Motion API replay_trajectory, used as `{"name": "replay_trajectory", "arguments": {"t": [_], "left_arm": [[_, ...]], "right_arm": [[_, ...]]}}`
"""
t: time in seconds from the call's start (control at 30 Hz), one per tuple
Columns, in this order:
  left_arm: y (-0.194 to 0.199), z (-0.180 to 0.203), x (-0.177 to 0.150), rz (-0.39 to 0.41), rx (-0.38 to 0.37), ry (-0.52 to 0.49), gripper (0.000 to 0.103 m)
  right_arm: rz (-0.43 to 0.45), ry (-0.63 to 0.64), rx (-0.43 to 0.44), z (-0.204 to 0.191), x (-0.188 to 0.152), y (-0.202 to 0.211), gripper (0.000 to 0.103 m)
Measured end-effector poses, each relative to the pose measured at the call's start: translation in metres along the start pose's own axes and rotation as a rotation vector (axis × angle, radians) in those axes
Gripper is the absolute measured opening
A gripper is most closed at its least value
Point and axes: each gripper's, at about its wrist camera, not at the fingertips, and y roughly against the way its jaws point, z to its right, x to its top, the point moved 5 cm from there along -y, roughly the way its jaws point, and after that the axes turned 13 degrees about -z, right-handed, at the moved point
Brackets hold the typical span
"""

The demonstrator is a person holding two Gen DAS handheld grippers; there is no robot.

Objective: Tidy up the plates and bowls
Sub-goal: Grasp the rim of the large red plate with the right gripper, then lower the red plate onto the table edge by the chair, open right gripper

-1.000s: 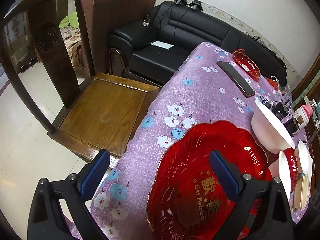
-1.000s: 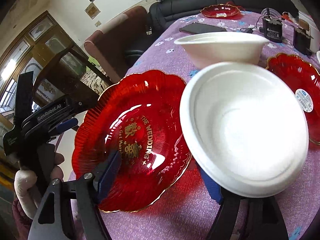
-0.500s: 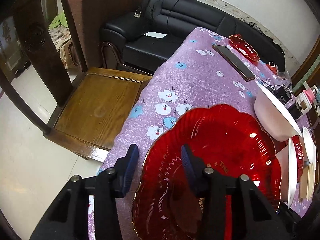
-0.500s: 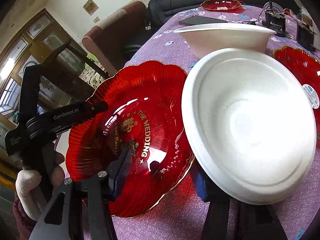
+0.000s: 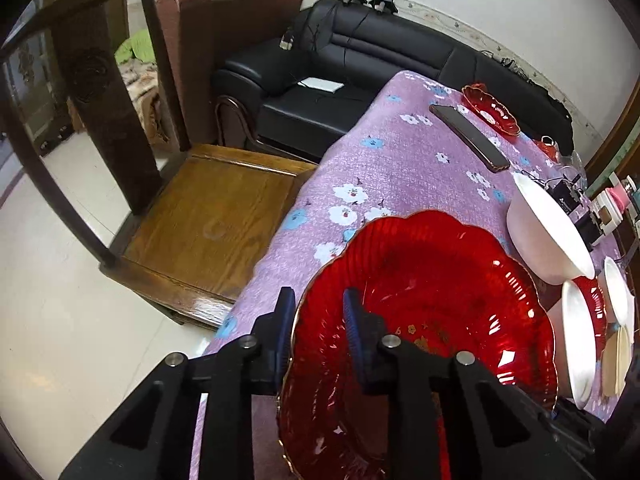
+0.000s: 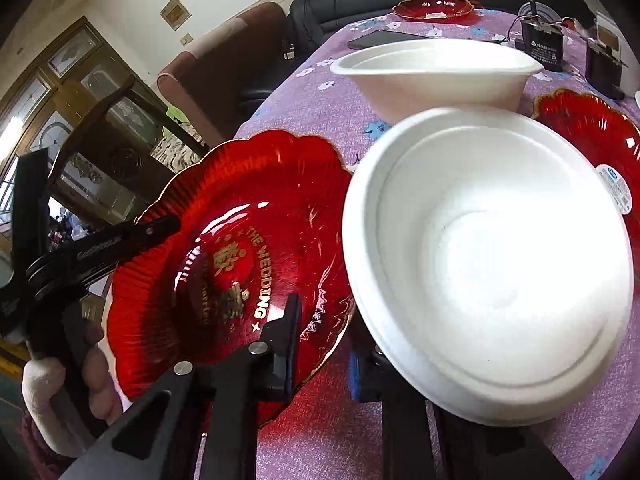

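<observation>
Between the fingers of your left gripper sits the scalloped rim of the big red plate: the two blue pads are drawn in on either side of that edge, one outside and one inside, so you have it pinched, and the plate looks tipped up off the purple tablecloth on your side. In your right gripper you hold a white bowl by its near rim, tilted toward the camera; the jaws stand close together on it, though the right-hand pad is mostly hidden behind the bowl, so read that clamp as likely, not certain.

Ahead of your right gripper a second white bowl stands upright on the cloth, apart from the one you carry. Off to the right lies another red plate with a sticker on it, and far ahead a small red dish sits near the table's end beside a dark phone.

By my judgement you are early to midway: nothing is stacked yet, bowls and plates are still spread out. Left to do: nest the two bowls, gather the red plates into one pile.
</observation>
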Motion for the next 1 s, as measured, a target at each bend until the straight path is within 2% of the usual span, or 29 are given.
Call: {"name": "replay_trajectory", "arguments": {"t": [0.13,0.37,0.7,1.0], "left_arm": [[0.018,-0.004,-0.012,0.053,0.047,-0.011,0.024],[0.047,-0.014,-0.032,0.109,0.050,0.005,0.024],[0.054,-0.013,-0.062,0.113,0.050,0.005,0.024],[0.049,-0.009,-0.086,0.092,0.032,0.009,0.024]], "right_arm": [[0.005,0.014,0.014,-0.007,-0.004,0.003,0.019],[0.019,0.058,0.030,-0.021,-0.012,0.013,0.018],[-0.004,0.070,0.028,-0.022,-0.036,0.016,0.018],[-0.017,0.062,0.020,-0.018,-0.042,0.013,0.018]]}}
